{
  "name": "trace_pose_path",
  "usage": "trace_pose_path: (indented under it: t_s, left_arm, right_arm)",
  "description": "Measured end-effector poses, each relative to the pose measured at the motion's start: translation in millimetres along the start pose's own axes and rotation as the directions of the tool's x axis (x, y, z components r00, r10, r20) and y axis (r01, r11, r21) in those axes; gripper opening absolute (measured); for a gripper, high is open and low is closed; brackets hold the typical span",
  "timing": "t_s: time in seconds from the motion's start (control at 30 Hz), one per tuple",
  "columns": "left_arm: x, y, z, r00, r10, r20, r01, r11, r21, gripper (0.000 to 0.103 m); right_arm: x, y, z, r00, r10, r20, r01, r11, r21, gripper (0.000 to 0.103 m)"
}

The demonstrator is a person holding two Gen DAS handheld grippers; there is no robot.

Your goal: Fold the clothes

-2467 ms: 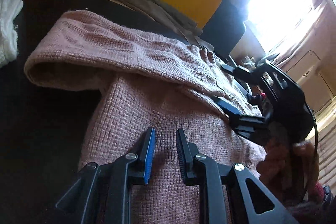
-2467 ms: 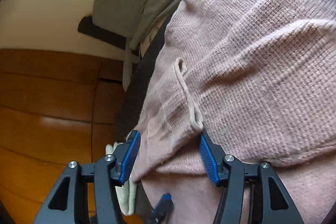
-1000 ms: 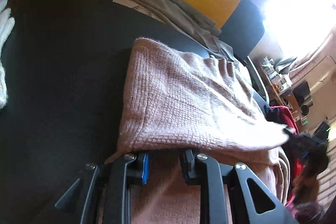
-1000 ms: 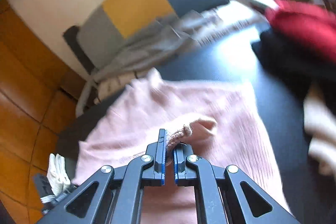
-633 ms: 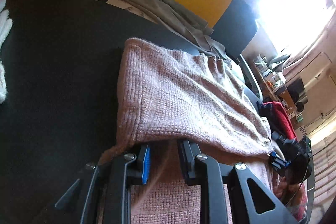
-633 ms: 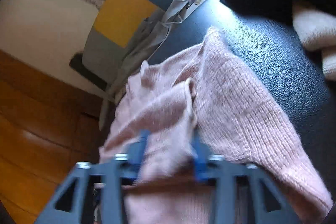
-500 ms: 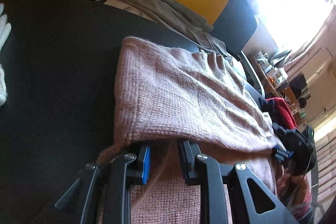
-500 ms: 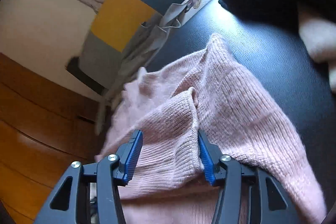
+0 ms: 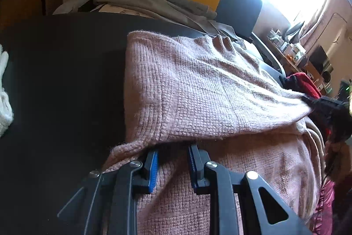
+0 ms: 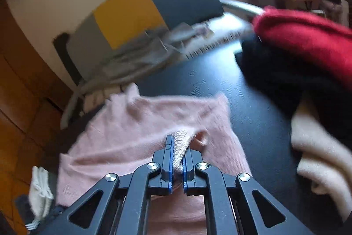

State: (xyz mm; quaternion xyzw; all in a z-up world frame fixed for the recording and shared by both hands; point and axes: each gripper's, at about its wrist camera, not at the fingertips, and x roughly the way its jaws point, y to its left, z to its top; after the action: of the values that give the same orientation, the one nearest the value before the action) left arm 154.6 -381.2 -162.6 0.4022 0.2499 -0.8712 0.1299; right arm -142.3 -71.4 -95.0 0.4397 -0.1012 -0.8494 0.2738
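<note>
Right gripper [image 10: 177,160] pinches the pink sweater [image 9: 198,91] edge, pulled taut rightward from the parted left gripper [image 9: 172,165] tucked beneath the fold.

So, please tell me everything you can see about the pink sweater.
The pink sweater is a soft waffle-textured knit lying on the black table. One layer is folded over another, leaving a thick rounded edge. The right gripper is shut on a bunched bit of it, while the left gripper is open, its tips under the overhanging fold. Beyond it lies a red and black clothes pile.
</note>
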Motion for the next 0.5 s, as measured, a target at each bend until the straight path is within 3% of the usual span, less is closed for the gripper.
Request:
trace_pose_path:
  t_s: [0.17, 0.23, 0.33, 0.43, 0.5]
  left_arm:
    - [-19.3, 3.6, -3.3, 0.998, -0.064, -0.019, 0.064, 0.998, 0.002, 0.022]
    - [-33.4, 3.8, -1.4, 0.996, -0.094, 0.001, 0.094, 0.995, 0.016, 0.022]
    - [-52.2, -1.5, 13.1, 0.991, -0.12, 0.064, 0.118, 0.992, 0.037, 0.022]
    - [-54.0, -12.1, 38.2, 0.986, -0.121, 0.118, 0.115, 0.992, 0.057, 0.022]
    - [-40.2, -22.8, 57.7, 0.987, -0.096, 0.131, 0.086, 0.993, 0.083, 0.022]
  right_arm:
    - [19.2, -25.7, -16.0, 0.996, -0.057, -0.067, 0.059, 0.998, 0.031, 0.009]
    - [6.3, -24.0, -11.1, 0.995, -0.095, -0.021, 0.096, 0.995, 0.008, 0.012]
    - [-13.7, -21.2, -3.5, 0.987, -0.151, 0.051, 0.152, 0.988, -0.026, 0.026]
    - [-26.4, 10.6, 6.0, 0.994, -0.065, 0.083, 0.076, 0.988, -0.134, 0.034]
    - [-19.6, 37.8, 5.2, 0.998, -0.018, 0.052, 0.03, 0.973, -0.228, 0.041]
